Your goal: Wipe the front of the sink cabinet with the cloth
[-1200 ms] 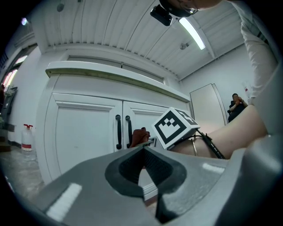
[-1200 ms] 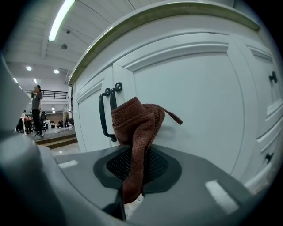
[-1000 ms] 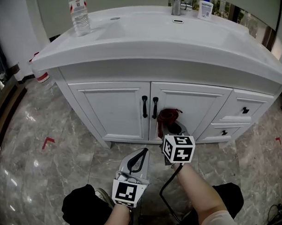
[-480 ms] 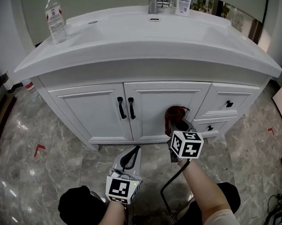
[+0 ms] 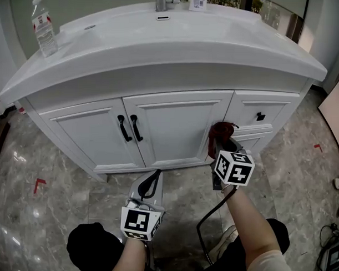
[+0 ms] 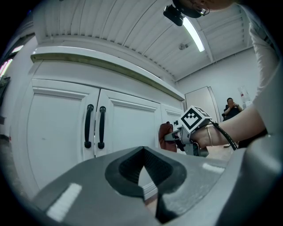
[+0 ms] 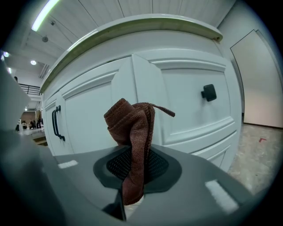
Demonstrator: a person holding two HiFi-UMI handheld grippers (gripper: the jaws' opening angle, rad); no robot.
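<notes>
The white sink cabinet [image 5: 175, 127] has two doors with black handles [image 5: 130, 128] and drawers on the right with a black knob [image 5: 260, 116]. My right gripper [image 5: 221, 140] is shut on a bunched reddish-brown cloth [image 5: 220, 132] [image 7: 132, 132]. The cloth is pressed at the cabinet front where the right door meets the drawers. The left gripper [image 5: 152, 180] is shut and holds nothing; it hangs low in front of the doors [image 6: 104, 137], away from the cabinet. From the left gripper view the right gripper [image 6: 174, 134] and the cloth [image 6: 165, 136] show against the cabinet.
A water bottle [image 5: 44, 33] stands on the counter's left end. A faucet [image 5: 161, 1] and a small bottle [image 5: 198, 1] are at the back of the basin. The floor is grey marble tile [image 5: 51, 172] with red tape marks [image 5: 39, 184]. A black cable [image 5: 211, 225] hangs from the right gripper.
My right gripper has carried the cloth rightward along the cabinet front, from beside the door handles to the right door's edge by the drawers. The left gripper has stayed low.
</notes>
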